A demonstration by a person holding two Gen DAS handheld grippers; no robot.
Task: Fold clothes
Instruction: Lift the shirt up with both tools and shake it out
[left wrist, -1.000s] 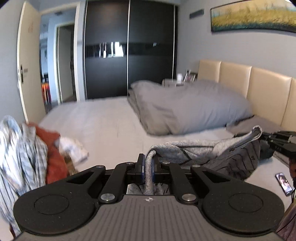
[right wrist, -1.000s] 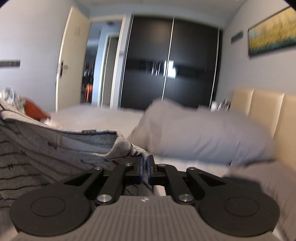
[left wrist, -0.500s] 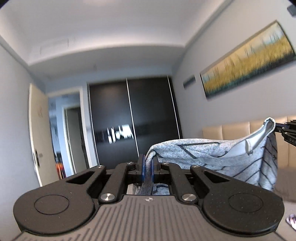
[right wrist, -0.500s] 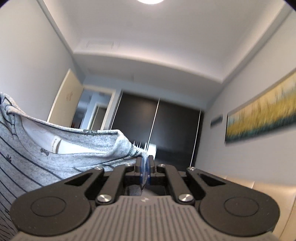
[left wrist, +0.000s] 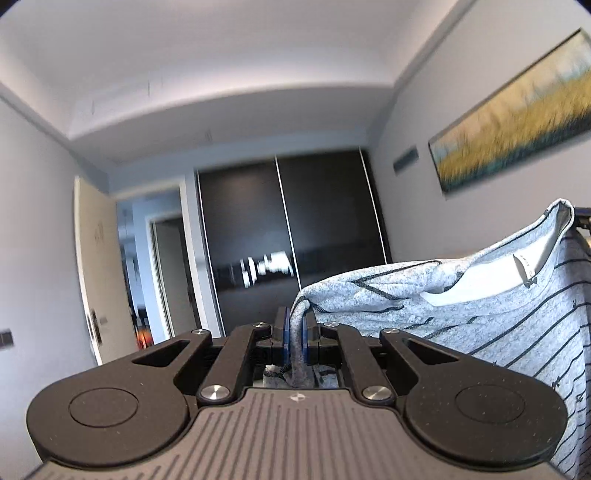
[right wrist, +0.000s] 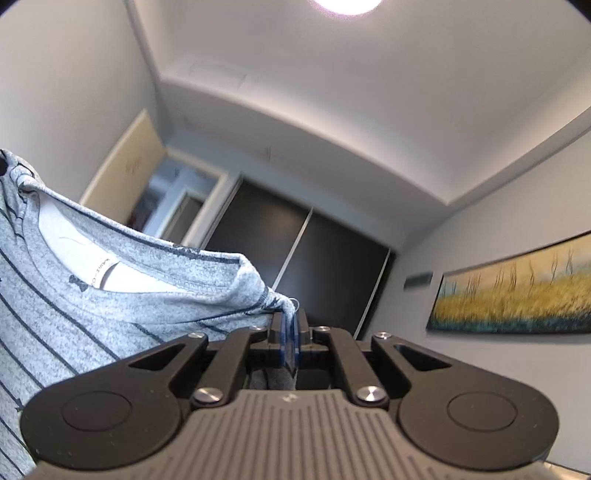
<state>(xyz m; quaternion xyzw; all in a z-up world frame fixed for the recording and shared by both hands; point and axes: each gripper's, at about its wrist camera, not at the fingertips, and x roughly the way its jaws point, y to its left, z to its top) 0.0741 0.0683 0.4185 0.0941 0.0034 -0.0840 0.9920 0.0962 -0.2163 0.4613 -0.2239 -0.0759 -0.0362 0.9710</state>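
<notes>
A grey striped shirt [left wrist: 480, 317] hangs in the air, stretched between both grippers by its shoulders. My left gripper [left wrist: 294, 332] is shut on one shoulder corner, the cloth pinched between its blue pads. The shirt runs off to the right, its white neck label showing. In the right wrist view the same grey striped shirt [right wrist: 92, 317] spreads to the left, and my right gripper [right wrist: 290, 336] is shut on its other shoulder corner. Both cameras tilt up toward the ceiling, so the bed is out of sight.
A dark sliding wardrobe [left wrist: 291, 236] fills the far wall, with an open door [left wrist: 96, 266] to its left. A long yellow painting [right wrist: 513, 291] hangs on the right wall. A ceiling lamp [right wrist: 345, 3] glows overhead.
Both grippers have lifted the shirt off the bed and tilted upward. The bed, pillow and clothes pile have dropped out of view; the shirt now hangs spread between them.
</notes>
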